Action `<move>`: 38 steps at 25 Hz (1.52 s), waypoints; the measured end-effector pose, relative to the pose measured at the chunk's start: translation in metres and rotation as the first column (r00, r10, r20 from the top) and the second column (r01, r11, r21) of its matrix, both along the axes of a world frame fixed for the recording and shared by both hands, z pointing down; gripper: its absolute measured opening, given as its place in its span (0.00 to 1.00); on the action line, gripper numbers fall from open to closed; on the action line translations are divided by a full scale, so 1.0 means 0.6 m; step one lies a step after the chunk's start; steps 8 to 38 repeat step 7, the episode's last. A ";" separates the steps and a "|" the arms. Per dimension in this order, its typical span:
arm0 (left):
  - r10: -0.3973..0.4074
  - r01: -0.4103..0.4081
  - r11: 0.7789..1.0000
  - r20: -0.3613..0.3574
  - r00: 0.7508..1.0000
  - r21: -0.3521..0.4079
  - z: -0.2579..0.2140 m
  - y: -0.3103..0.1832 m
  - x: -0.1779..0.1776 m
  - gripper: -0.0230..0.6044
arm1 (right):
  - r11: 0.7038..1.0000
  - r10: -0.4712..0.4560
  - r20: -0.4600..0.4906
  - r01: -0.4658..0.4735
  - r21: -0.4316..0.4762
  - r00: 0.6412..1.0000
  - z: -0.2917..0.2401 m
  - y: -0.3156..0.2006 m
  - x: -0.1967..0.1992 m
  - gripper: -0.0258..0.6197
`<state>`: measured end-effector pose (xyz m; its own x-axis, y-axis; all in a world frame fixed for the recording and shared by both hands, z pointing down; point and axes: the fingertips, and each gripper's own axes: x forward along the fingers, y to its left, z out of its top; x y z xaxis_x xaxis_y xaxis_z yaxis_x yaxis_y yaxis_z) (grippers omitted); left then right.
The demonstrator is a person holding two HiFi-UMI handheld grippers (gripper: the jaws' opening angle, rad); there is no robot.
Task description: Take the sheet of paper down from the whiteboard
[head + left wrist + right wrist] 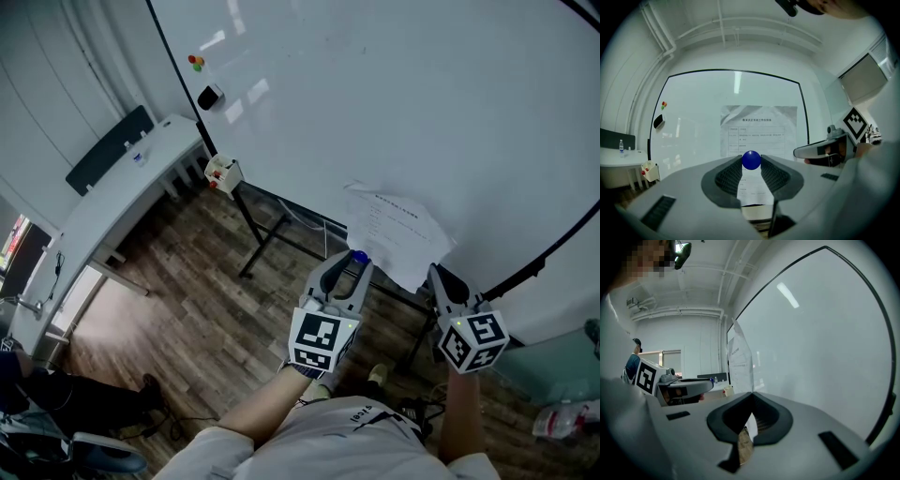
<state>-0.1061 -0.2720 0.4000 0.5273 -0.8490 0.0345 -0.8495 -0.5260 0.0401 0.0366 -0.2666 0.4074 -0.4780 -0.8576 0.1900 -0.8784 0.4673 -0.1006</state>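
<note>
Crinkled paper sheet (398, 230), glossy whiteboard (422, 94), smooth blue ball (751, 160)

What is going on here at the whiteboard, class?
A person works with two hand-held grippers at the whiteboard. The left gripper is closed on a blue ball, apparently the magnet pinning the sheet of paper. The right gripper pinches the sheet's edge, which stands away from the board. The sheet is not yet down.

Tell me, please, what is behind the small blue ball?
The wrinkled white printed paper sheet against the glossy whiteboard; the small blue ball hides part of its text.
</note>
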 end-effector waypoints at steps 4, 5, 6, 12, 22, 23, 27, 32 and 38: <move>0.000 0.000 1.000 0.000 1.000 -0.001 -0.001 0.000 -0.001 0.25 | 1.000 -0.002 0.000 0.002 0.001 1.000 -0.003 0.000 -0.002 0.06; 0.000 0.000 1.000 -0.001 1.000 -0.002 -0.002 0.000 -0.001 0.25 | 1.000 -0.002 0.000 0.002 0.002 1.000 -0.004 0.001 -0.002 0.06; -0.001 0.001 1.000 -0.002 1.000 -0.004 -0.001 0.000 -0.001 0.25 | 1.000 -0.002 -0.001 0.002 0.002 1.000 -0.005 0.001 -0.002 0.06; -0.001 0.001 1.000 -0.003 1.000 -0.006 -0.001 0.000 -0.001 0.25 | 1.000 -0.002 -0.001 0.002 0.003 1.000 -0.005 0.001 -0.002 0.06; -0.001 0.001 1.000 -0.003 1.000 -0.006 -0.001 0.000 -0.001 0.25 | 1.000 -0.002 -0.001 0.002 0.003 1.000 -0.005 0.001 -0.002 0.06; -0.001 0.001 1.000 -0.003 1.000 -0.006 -0.001 0.000 -0.001 0.25 | 1.000 -0.002 -0.001 0.002 0.003 1.000 -0.005 0.001 -0.002 0.06; -0.001 0.001 1.000 -0.003 1.000 -0.006 -0.001 0.000 -0.001 0.25 | 1.000 -0.002 -0.001 0.002 0.003 1.000 -0.005 0.001 -0.002 0.06; -0.001 0.001 1.000 -0.003 1.000 -0.006 -0.001 0.000 -0.001 0.25 | 1.000 -0.002 -0.001 0.002 0.003 1.000 -0.005 0.001 -0.002 0.06; -0.001 0.001 1.000 -0.003 1.000 -0.006 -0.001 0.000 -0.001 0.25 | 1.000 -0.002 -0.001 0.002 0.003 1.000 -0.005 0.001 -0.002 0.06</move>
